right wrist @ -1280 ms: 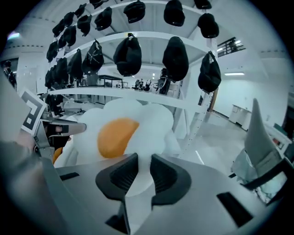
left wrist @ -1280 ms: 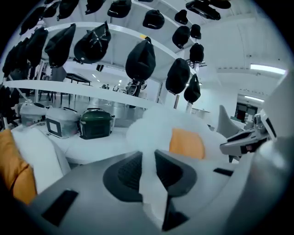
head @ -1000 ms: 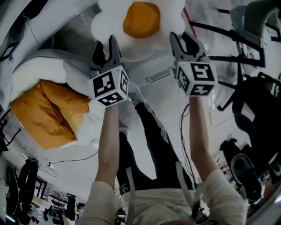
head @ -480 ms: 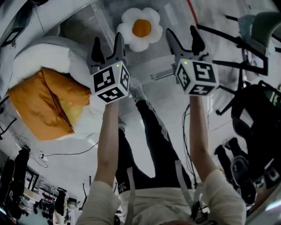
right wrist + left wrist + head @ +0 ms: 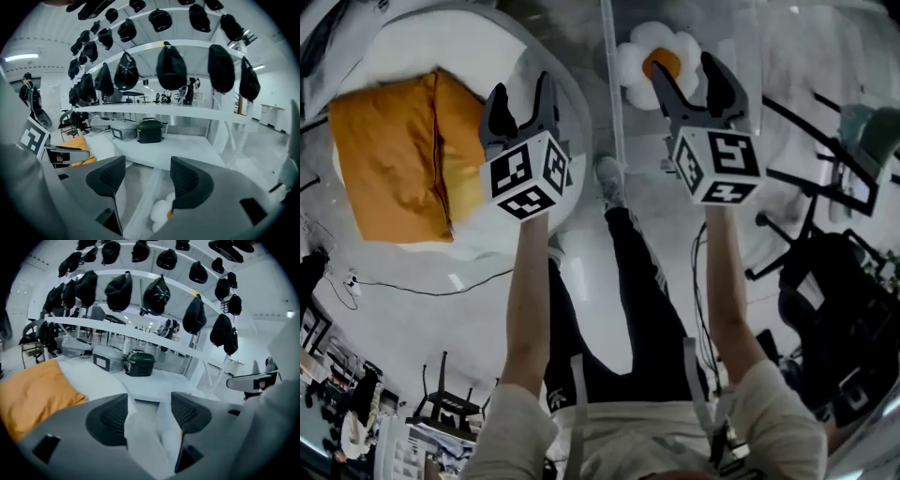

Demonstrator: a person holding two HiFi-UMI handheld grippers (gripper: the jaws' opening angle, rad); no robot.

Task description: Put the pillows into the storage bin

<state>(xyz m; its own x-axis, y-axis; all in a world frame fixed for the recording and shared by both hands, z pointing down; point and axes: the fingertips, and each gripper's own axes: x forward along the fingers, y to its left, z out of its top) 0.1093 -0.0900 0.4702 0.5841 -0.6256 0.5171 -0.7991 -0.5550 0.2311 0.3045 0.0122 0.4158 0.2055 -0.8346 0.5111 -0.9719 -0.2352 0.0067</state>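
Orange pillow (image 5: 389, 159) lies on the white cushion (image 5: 441, 37), beside the bin (image 5: 610, 94) that seems to hold the flower pillow (image 5: 652, 66). Our left claw (image 5: 521, 89) and right claw (image 5: 685, 67) have just spread, both empty. It looks soft and light, so we'd pinch opposite edges.

The flower pillow (image 5: 649, 58) had white petals and an orange centre. Left of it, the square pillow (image 5: 389, 155) was plain orange on a white pad (image 5: 431, 42). The left tool (image 5: 521, 89) and the right tool (image 5: 686, 70) were dark grey, and each cube bore black-and-white square markers. Below the flower pillow, the trousers (image 5: 628, 281) were black with white side stripes.
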